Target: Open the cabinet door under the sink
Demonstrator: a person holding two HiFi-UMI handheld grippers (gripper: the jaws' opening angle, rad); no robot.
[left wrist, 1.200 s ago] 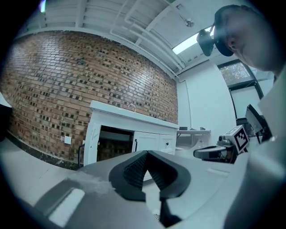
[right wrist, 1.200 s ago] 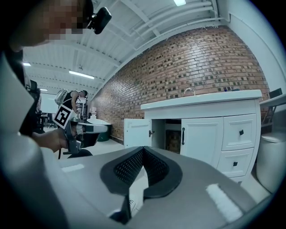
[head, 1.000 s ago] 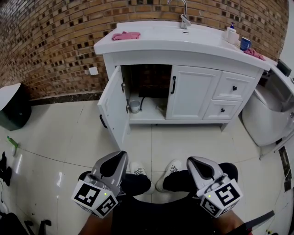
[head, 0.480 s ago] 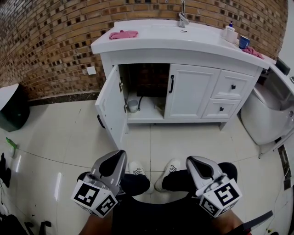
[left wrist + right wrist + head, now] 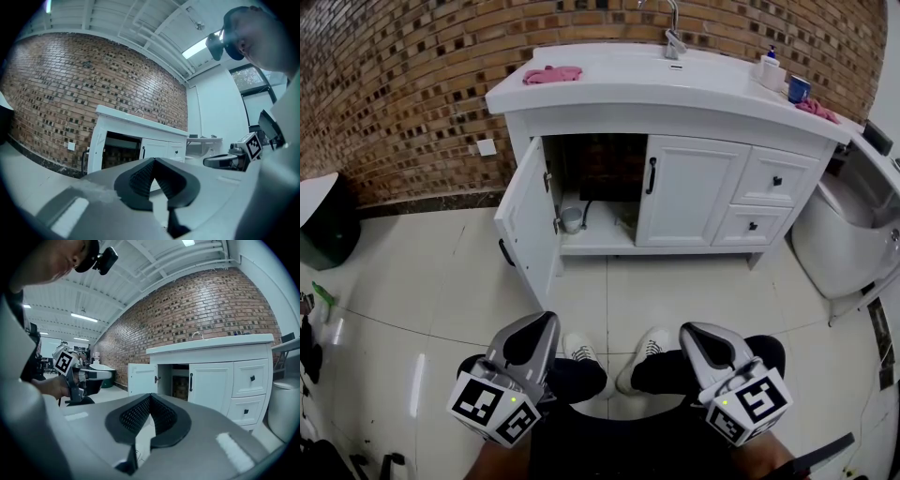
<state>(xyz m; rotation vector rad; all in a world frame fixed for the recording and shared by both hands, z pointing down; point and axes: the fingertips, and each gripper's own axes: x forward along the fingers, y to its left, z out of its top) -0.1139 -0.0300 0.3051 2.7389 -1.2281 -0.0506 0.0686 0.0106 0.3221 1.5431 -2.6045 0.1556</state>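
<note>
The white vanity (image 5: 675, 98) stands against the brick wall. Its left under-sink door (image 5: 525, 220) is swung wide open, showing the dark compartment with a grey pipe fitting (image 5: 573, 218). The right door (image 5: 689, 192) with its black handle (image 5: 651, 175) is closed. My left gripper (image 5: 544, 322) and right gripper (image 5: 688, 331) are held low by my knees, well short of the cabinet, both shut and empty. In the left gripper view the open door (image 5: 96, 150) lies beyond the shut gripper (image 5: 153, 161). The right gripper view shows the door (image 5: 143, 379) past the shut gripper (image 5: 150, 397).
A pink cloth (image 5: 553, 73), a faucet (image 5: 673, 37) and bottles (image 5: 773, 70) are on the countertop. Two drawers (image 5: 773, 180) are at the vanity's right. A white toilet (image 5: 844, 234) stands at the right, a black bin (image 5: 328, 220) at the left. My shoes (image 5: 581, 352) rest on the tiled floor.
Only the head view has shifted slightly. The door stays open and both grippers stay shut in the same place.
</note>
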